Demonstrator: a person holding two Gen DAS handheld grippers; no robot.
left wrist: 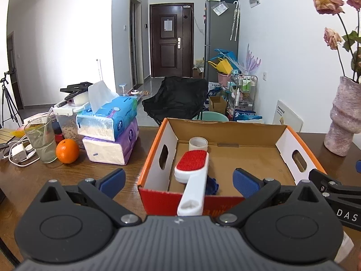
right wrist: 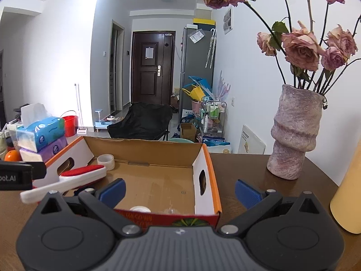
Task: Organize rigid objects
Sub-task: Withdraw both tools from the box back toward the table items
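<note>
**Lint brush propped on the box's front wall, both grippers empty**

From the left wrist view, the left gripper point(left wrist: 179, 178) hangs with its 2 blue pads spread wide and nothing between them. Straight ahead at 12 o'clock sits the cardboard box point(left wrist: 230, 125), open-topped on the wooden table point(left wrist: 67, 176). The lint brush point(left wrist: 193, 174) lies half in it: red head down inside, white handle leaning out over the front wall toward the camera. I judge it was let go at that slant, which would explain the wide-open jaws. Behind the brush head, toward the back wall, stands a tape roll point(left wrist: 198, 144); a dark blue thing under the brush is too hidden to name. At 10 o'clock, outside the box, are an orange point(left wrist: 67, 150), a glass point(left wrist: 41, 139) and stacked tissue packs point(left wrist: 110, 133).

From the right wrist view, the right gripper point(right wrist: 179, 193) is likewise spread and empty, near the box's front right corner. The box's right half looks bare cardboard, save a white cap point(right wrist: 140, 209) and something clear at the near wall. A vase point(right wrist: 293, 133) stands at 2 o'clock, apart from the box.
</note>
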